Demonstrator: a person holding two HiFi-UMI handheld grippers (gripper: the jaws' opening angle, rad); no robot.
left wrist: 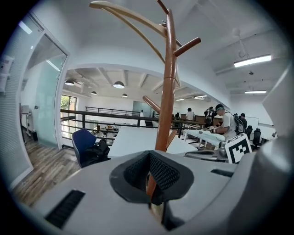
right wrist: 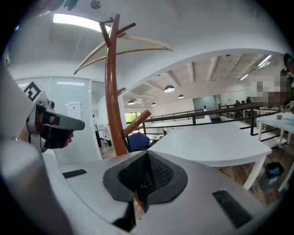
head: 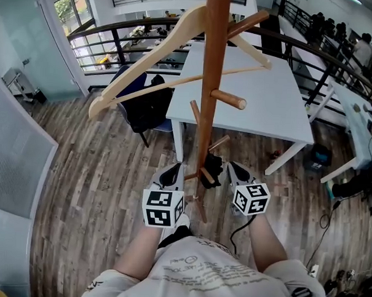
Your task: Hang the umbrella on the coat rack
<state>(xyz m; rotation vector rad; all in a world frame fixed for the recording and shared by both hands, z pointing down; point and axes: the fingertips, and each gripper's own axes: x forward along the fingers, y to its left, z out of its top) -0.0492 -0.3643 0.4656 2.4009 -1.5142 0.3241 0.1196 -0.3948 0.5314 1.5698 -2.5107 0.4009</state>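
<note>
One brown wooden coat rack (head: 214, 66) stands at twelve o'clock, carrying one pale wooden clothes hanger (head: 153, 57). There are two white rectangular tables, one (head: 256, 98) at twelve o'clock and one (head: 359, 125) at two o'clock. At eleven o'clock are one blue chair (head: 128, 82) and one black bag (head: 148, 106). There are two grey grippers, the left gripper (head: 172, 172) and the right gripper (head: 234, 171).

Left forearm (head: 146, 251) and right forearm (head: 267, 244) both out ahead of me, elbows tucked in. Left gripper (head: 171, 175) points forward, pitched slightly down, jaws closed pad to pad. Right gripper (head: 236, 173) sits alongside at about the same height and pitch, jaws also together. The two are near each other but apart. Marker cubes (head: 162, 207) face up toward my head camera
</note>
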